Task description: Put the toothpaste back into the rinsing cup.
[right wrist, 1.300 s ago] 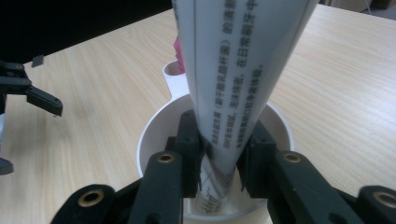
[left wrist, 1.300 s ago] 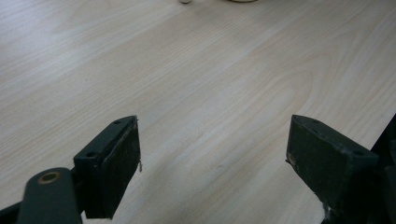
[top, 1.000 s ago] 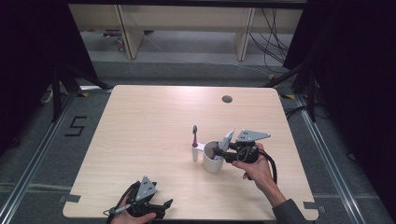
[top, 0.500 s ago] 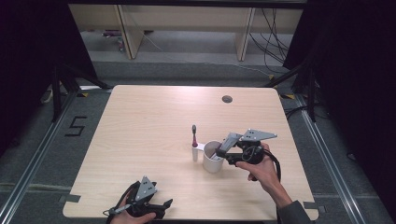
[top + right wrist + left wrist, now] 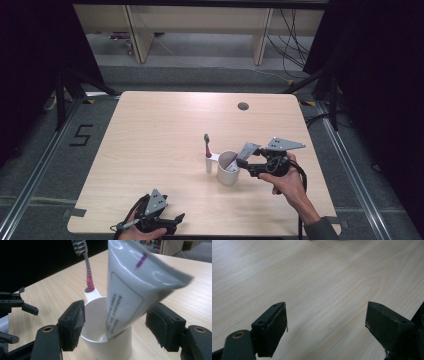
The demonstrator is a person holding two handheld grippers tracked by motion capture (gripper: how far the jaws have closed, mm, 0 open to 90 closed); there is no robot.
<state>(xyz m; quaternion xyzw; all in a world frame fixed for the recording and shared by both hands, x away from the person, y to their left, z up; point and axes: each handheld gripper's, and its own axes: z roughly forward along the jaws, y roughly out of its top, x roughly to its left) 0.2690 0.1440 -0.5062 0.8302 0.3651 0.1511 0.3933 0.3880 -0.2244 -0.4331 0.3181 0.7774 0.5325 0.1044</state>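
My tongs (image 5: 117,325) show black pads, gaping around a silver-grey tube (image 5: 132,282) with a magenta stripe and dark print. The cup (image 5: 110,345) under it is plain white. The toothbrush (image 5: 86,267) has a pink-banded grey neck and dark bristles. The surface (image 5: 160,135) is pale wood grain.

Tube (image 5: 130,287) in cup (image 5: 110,345); toothbrush (image 5: 86,267) behind.

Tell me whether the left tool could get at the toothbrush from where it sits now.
Probably yes. The left tool sits open at the table's near edge, with bare table between it and the toothbrush, which stands upright in the cup's side holder. The right tool hovers on the cup's far side, so it shouldn't block.
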